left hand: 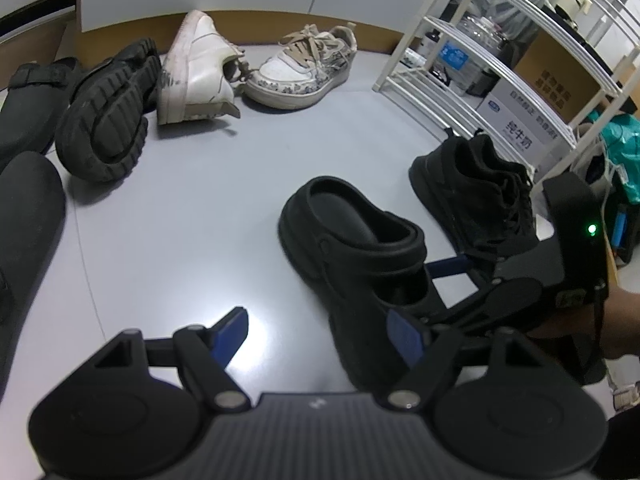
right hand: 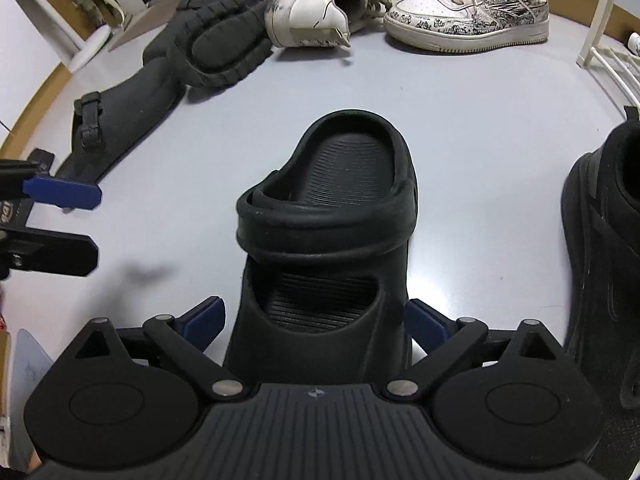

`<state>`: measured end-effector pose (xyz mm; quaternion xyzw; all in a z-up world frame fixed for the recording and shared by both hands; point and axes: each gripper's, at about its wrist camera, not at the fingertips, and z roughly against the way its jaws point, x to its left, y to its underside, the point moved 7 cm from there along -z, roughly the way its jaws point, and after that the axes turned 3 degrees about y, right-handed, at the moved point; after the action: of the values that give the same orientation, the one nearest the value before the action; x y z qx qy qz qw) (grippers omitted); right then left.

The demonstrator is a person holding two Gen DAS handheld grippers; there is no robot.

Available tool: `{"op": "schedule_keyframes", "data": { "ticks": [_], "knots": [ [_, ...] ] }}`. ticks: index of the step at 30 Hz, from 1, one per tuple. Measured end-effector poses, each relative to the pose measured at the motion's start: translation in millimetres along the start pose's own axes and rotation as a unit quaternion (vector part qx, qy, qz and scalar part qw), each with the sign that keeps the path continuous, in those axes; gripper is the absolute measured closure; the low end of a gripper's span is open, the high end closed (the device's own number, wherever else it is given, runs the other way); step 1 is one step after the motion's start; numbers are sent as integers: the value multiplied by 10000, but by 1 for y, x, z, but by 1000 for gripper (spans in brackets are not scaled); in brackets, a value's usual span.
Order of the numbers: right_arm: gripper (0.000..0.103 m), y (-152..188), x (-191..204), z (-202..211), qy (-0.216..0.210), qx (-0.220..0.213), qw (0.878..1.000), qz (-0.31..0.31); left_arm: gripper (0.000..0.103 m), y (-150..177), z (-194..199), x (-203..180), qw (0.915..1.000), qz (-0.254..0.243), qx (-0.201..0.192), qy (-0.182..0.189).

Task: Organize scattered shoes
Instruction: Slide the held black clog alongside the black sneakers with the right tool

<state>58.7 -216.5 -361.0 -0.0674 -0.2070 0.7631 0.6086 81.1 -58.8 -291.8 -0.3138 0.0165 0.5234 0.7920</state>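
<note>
Left gripper point(left hand: 320, 332): we see its blue fingers point(left hand: 230, 334) spread apart over bare floor, nothing between them; in the right wrist view it enters at 9 o'clock.
Tall black boot point(right hand: 120, 116): we find it lying flat toward 10 o'clock in the right wrist view, buckle strap near its shaft end.
Black lug-sole shoe point(left hand: 106, 114): tipped on its side, tread facing us, at 10 o'clock in the left wrist view, touching the white sneaker.
White sneaker point(left hand: 196, 68): we read it at 11 o'clock, on its side, heel end touching the patterned sneaker's laces.
Patterned sneaker point(left hand: 300, 66): upright on its sole at 12 o'clock, near the wall.
Black clog point(right hand: 324, 216): the task's thing; we see it upright on the grey floor point(left hand: 192, 220) at centre, heel strap folded forward across the opening.
Right gripper point(right hand: 316, 320): fingers point(right hand: 202, 320) stand apart, one on each side of the clog's toe end, not pressing on it.
Black lace-up sneaker point(left hand: 476, 188): upright at 3 o'clock, just beside the clog.
White rack point(left hand: 496, 64): at 1 o'clock; bottles and boxes behind it.
</note>
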Motion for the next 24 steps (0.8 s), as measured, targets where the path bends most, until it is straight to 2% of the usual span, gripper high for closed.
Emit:
{"op": "schedule_keyframes", "data": {
  "ticks": [3, 7, 18, 24],
  "knots": [
    [10, 1, -5, 4, -43, -5, 10000, 28, 24, 0, 0, 0, 10000, 8, -9, 6],
    [11, 2, -20, 10, 103, 22, 9999, -40, 24, -1, 0, 1, 10000, 18, -20, 15],
    [12, 8, -77, 26, 670, -14, 9971, -356, 24, -1, -2, 2, 10000, 57, -35, 19],
    [12, 12, -85, 29, 767, 32, 9967, -266, 24, -1, -1, 5, 10000, 83, -43, -18]
  ]
}}
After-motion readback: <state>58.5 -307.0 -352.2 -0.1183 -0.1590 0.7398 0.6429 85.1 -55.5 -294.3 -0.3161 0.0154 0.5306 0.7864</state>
